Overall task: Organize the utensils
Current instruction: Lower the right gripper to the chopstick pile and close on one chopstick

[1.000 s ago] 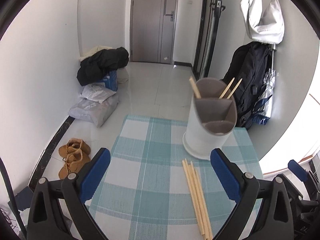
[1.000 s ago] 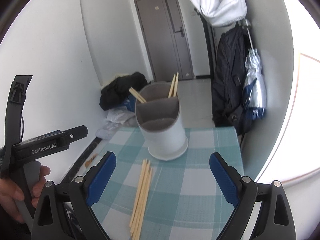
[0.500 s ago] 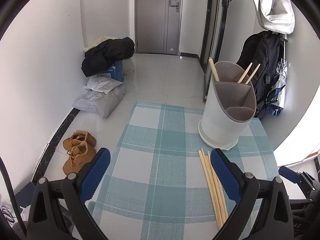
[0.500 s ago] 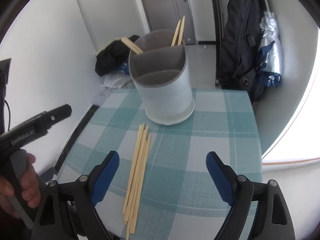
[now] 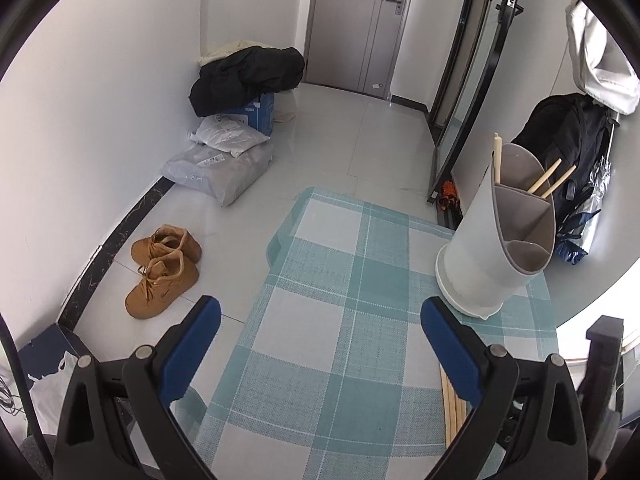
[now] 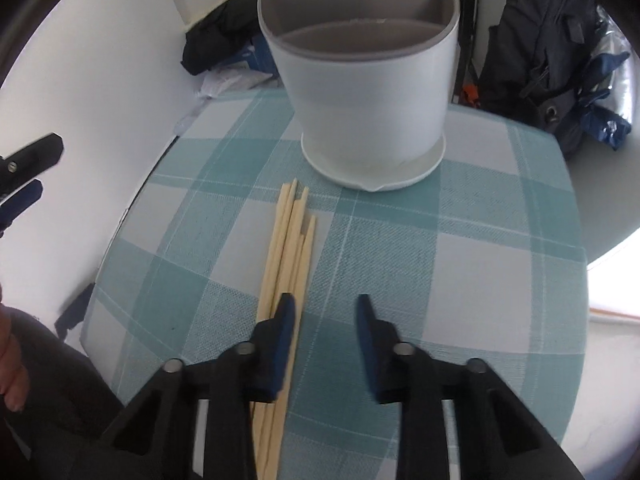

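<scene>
The utensil holder [image 6: 362, 92] stands upright on the tabletop [image 6: 480, 280], which is covered with a teal and white checked cloth. The holder is a pale grey tub on a round white base, divided inside into three compartments: one wide front compartment and two smaller rear compartments. The front compartment shows no utensils. In the left wrist view, one rear compartment holds a single chopstick [image 5: 497, 158] leaning against the rim, and the other rear compartment holds two chopsticks [image 5: 551, 178] leaning outward. A bundle of loose chopsticks [image 6: 290, 248] lies flat on the cloth just in front of the holder, with the tips pointing toward its base but apart from it. The right hand-held gripper [image 6: 326, 316] points down at the near part of this bundle; its jaws are closing, and only bare cloth lies between them, with the left pad over the right edge of the bundle. The left hand-held gripper [image 5: 320, 320] hangs over the cloth to the left of the holder, with jaws wide apart and nothing between them.
</scene>
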`<state>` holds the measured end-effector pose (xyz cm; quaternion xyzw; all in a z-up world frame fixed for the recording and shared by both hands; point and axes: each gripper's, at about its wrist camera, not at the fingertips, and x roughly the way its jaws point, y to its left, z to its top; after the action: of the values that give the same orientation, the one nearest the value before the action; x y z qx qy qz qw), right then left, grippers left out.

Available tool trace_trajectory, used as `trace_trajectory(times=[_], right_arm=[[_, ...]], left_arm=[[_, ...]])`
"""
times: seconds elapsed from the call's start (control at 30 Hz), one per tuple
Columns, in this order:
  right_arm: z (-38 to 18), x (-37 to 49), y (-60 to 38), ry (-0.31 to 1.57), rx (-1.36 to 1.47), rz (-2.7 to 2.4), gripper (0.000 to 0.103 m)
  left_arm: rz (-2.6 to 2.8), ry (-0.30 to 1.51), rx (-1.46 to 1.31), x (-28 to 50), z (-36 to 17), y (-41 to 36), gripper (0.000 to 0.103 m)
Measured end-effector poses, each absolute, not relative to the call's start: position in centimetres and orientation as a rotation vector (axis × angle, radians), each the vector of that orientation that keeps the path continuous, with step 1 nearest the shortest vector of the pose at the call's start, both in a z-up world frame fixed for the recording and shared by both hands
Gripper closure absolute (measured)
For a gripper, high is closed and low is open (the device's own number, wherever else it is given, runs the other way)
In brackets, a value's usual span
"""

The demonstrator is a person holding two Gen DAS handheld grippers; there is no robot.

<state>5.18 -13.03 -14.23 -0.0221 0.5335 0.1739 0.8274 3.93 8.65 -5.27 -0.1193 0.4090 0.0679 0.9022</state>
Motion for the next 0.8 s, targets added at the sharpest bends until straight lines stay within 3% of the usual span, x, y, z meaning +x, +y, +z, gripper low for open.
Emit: trace_trajectory(times=[0.73, 0.8], right_arm=[[-15.3, 6.9, -9.0, 1.139, -0.296, 0.288, 0.077], [-15.4, 7.4, -8.3, 1.131, -0.287, 0.323, 0.087]], left_arm=[[0.275, 0.853, -0.356, 4.1, -5.5, 13.0, 0.005], [0.284, 0.865, -0.362, 4.2, -5.8, 13.4, 0.005]])
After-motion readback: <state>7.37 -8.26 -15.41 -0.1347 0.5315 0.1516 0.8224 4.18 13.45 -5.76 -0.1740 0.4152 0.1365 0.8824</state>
